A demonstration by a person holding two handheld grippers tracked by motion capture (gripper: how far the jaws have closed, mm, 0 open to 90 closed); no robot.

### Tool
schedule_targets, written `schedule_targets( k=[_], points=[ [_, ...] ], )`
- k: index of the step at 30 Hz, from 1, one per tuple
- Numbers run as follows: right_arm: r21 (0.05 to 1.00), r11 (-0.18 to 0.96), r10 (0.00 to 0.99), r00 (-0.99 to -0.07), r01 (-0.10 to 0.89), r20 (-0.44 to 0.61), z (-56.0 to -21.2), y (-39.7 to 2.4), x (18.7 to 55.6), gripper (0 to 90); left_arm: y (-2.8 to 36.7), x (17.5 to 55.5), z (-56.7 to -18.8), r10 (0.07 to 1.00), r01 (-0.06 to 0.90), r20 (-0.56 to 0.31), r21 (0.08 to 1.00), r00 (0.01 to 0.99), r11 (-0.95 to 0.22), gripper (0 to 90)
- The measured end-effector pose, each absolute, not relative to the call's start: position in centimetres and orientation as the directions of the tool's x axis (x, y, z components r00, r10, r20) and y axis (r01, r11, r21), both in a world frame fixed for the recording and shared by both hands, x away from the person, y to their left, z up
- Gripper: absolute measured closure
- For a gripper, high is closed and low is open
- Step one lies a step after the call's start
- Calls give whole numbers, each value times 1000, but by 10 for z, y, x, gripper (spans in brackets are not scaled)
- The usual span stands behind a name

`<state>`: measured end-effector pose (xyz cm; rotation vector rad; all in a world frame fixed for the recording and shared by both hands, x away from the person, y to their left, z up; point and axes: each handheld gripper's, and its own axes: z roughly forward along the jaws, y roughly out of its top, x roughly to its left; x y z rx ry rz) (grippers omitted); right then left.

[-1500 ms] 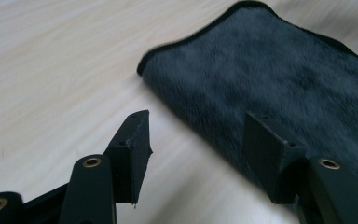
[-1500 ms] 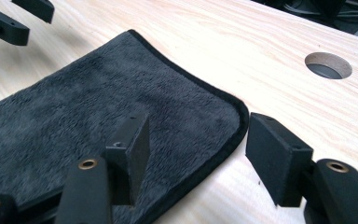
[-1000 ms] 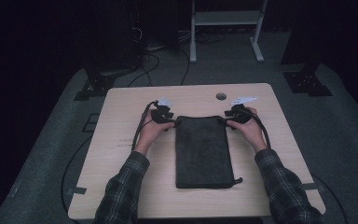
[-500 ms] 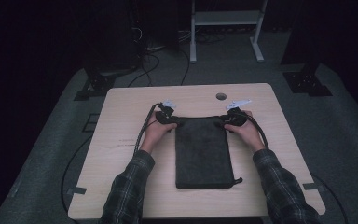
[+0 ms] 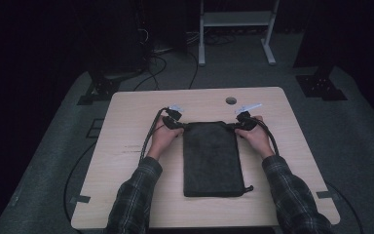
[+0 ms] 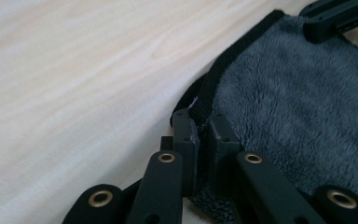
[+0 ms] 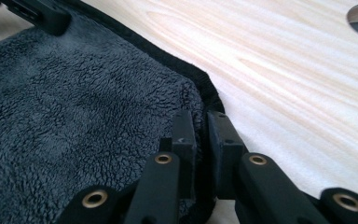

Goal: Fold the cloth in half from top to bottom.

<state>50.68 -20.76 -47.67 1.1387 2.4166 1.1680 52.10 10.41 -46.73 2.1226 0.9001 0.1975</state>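
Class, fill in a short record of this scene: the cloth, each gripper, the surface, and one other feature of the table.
Cloth: dark grey fleecy towel, folded, lying flat
Left gripper: jaws just closed on the towel's far left corner
Right gripper: jaws just closed on the far right corner
Surface: light wooden table
Other: round hole near the table's far edge

Looks like lab or recording studio, not home. Room kept dark, walls and corners black. Single pale wooden table (image 5: 126, 146) with cable hole (image 5: 231, 100) stands on grey carpet (image 5: 350, 126). Black stand bases (image 5: 321, 85) flank table at both far corners. Loose cables (image 5: 160, 61) run over floor toward dark equipment at back. White metal frame legs (image 5: 236, 29) behind. Tape patches (image 5: 80, 199) mark carpet beside table.
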Motion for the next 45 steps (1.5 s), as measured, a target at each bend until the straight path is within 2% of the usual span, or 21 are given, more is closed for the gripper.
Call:
schedule_targets(
  k=[4, 8, 14, 23, 32, 45],
  points=[
    [756, 375, 737, -667, 536, 107, -468, -207, 508, 819, 105, 524, -452, 661, 503, -128, 758, 739, -415, 840],
    [784, 374, 733, -676, 495, 78, -438, -205, 513, 820, 109, 525, -430, 663, 452, -92, 800, 743, -396, 840],
    [813, 371, 711, -701, 448, 62, -422, -207, 503, 820, 117, 514, -412, 609, 390, -73, 826, 790, -406, 839],
    [825, 370, 678, -731, 426, 74, -429, -213, 475, 820, 123, 487, -413, 543, 387, -120, 827, 831, -409, 839],
    [840, 346, 653, -750, 419, 105, -436, -219, 446, 819, 125, 458, -417, 517, 398, -149, 820, 843, -412, 839],
    [852, 359, 607, -788, 382, 97, -437, -221, 398, 818, 132, 411, -421, 484, 403, -180, 819, 856, -409, 838]
  ],
)
